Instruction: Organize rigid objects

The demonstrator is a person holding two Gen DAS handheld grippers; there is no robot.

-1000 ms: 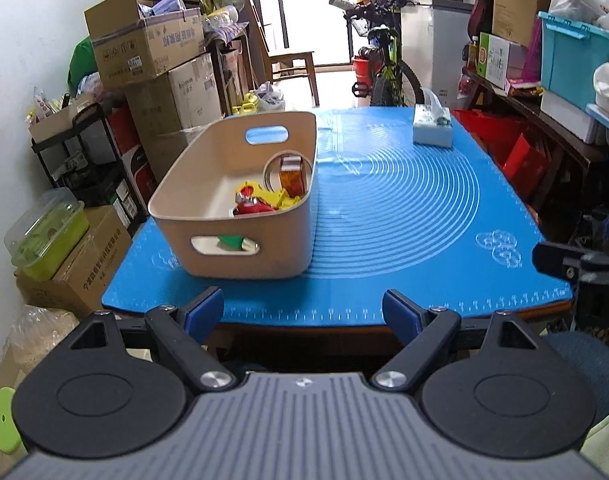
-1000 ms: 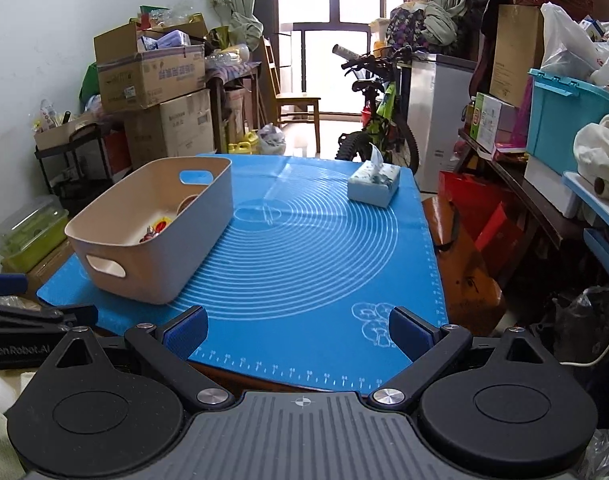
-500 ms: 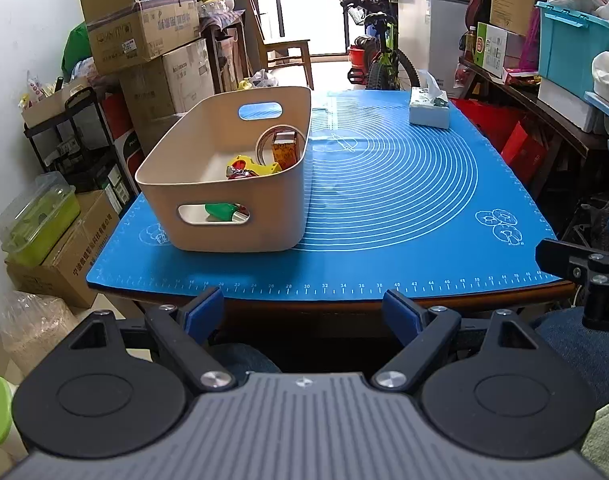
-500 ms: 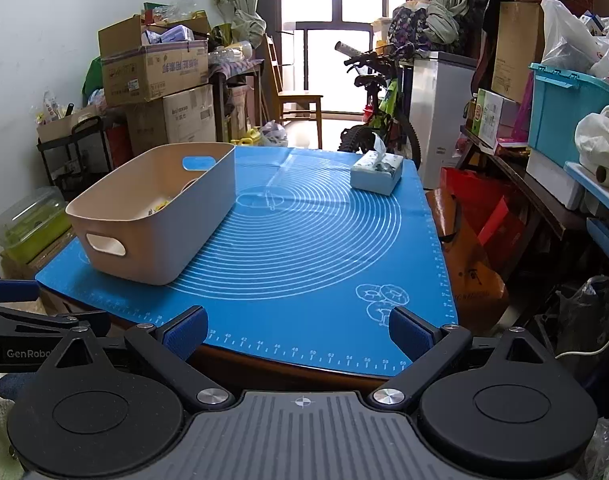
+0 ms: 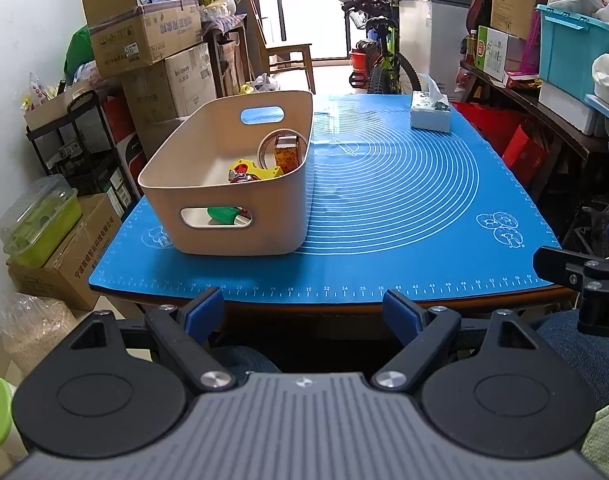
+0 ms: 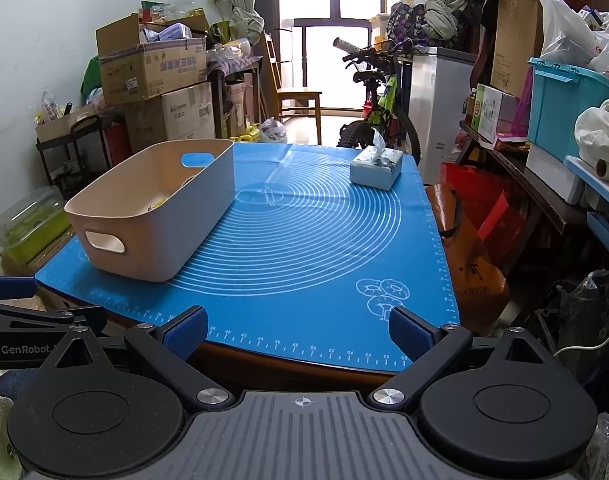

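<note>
- We hold the left gripper (image 5: pixel 304 306) low in the frame with jaws spread wide, nothing between them.
- Our right gripper (image 6: pixel 298 328) likewise gapes empty at the bottom.
- The beige bin (image 5: pixel 228 184), left of centre on the blue mat (image 5: pixel 404 208), holds the tape roll (image 5: pixel 282 146) and the toys (image 5: pixel 248 172).
- We judge sorting nearly finished; a careless reach could shove the bin off the mat's near edge.
</note>
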